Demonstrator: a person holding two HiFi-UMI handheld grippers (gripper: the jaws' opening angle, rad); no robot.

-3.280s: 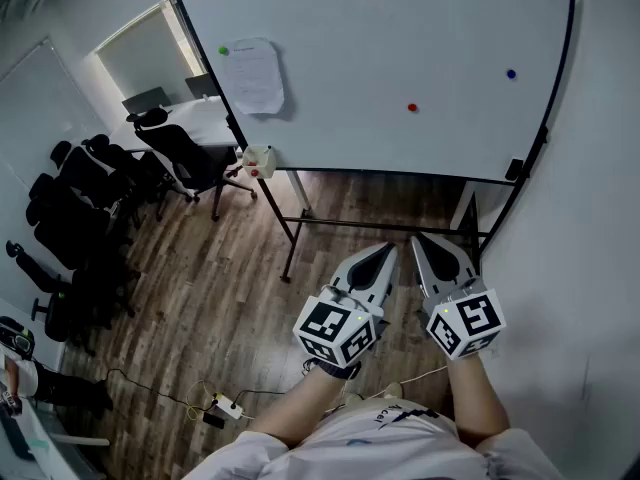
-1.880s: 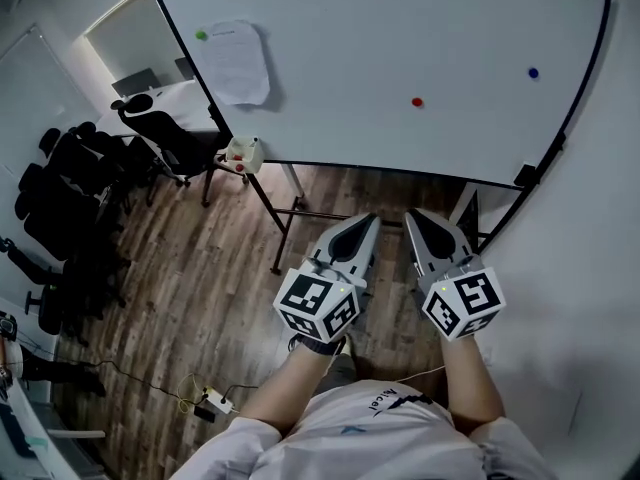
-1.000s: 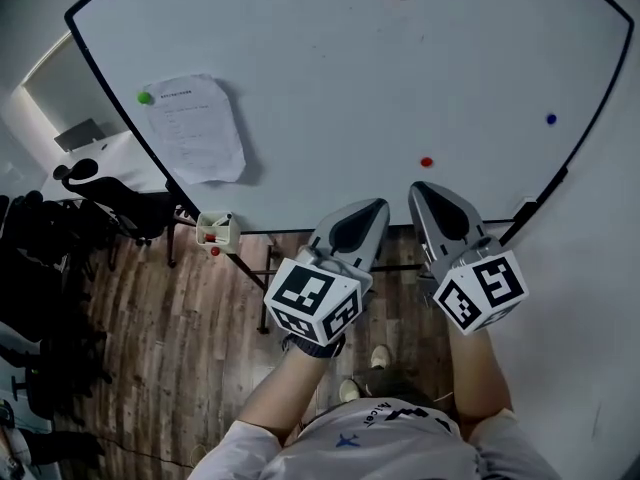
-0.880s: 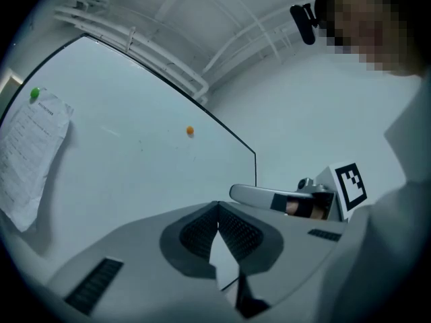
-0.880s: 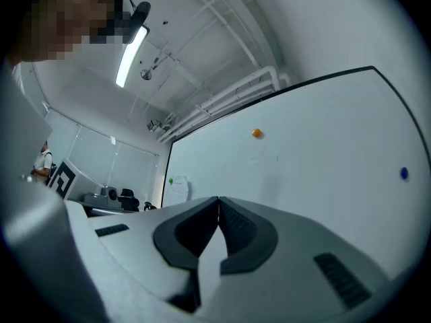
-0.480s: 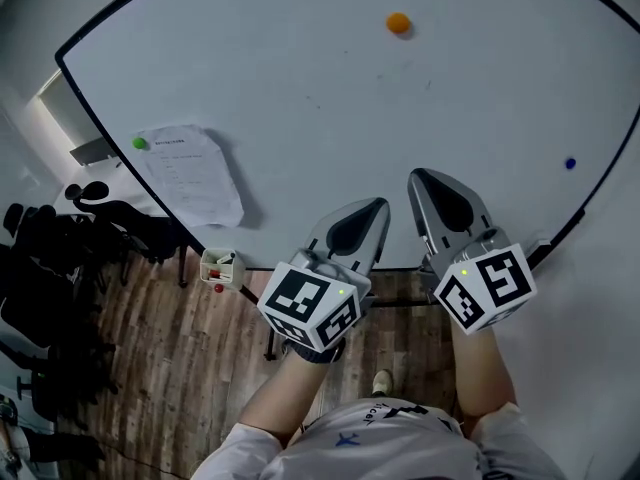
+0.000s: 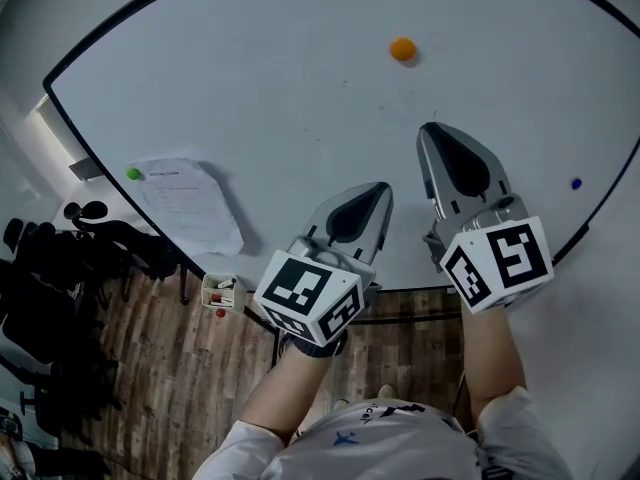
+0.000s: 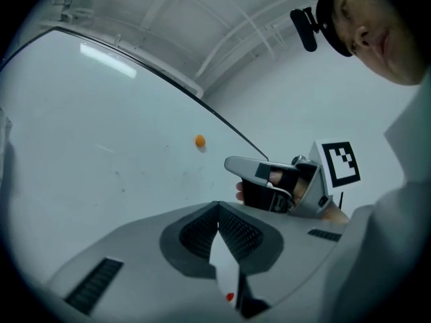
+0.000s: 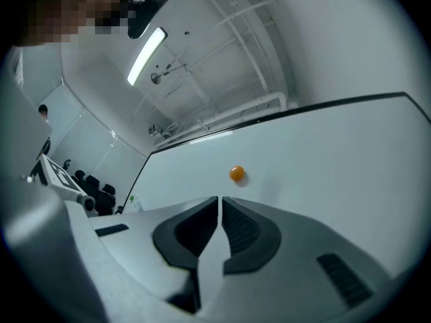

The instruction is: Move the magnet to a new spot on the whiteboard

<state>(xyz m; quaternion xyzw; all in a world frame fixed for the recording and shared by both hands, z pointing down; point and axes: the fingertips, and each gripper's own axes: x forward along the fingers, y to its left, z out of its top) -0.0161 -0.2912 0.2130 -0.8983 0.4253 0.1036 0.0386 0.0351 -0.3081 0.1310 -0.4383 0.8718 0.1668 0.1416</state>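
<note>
With the right gripper [image 7: 433, 130] and left gripper [image 7: 379, 189] both closed and empty, the orange magnet [image 7: 402, 49] clings to the whiteboard [image 7: 230, 78] ahead of and above the right tips, and this probably light, hard, slippery button is best pinched across its rim.

Seemingly bare whiteboard [image 7: 280, 68] between right gripper [image 7: 431, 130] and magnet [image 7: 402, 49].

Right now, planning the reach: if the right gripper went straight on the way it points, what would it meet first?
Probably the bare whiteboard, just below the orange magnet; depth is unclear.
</note>
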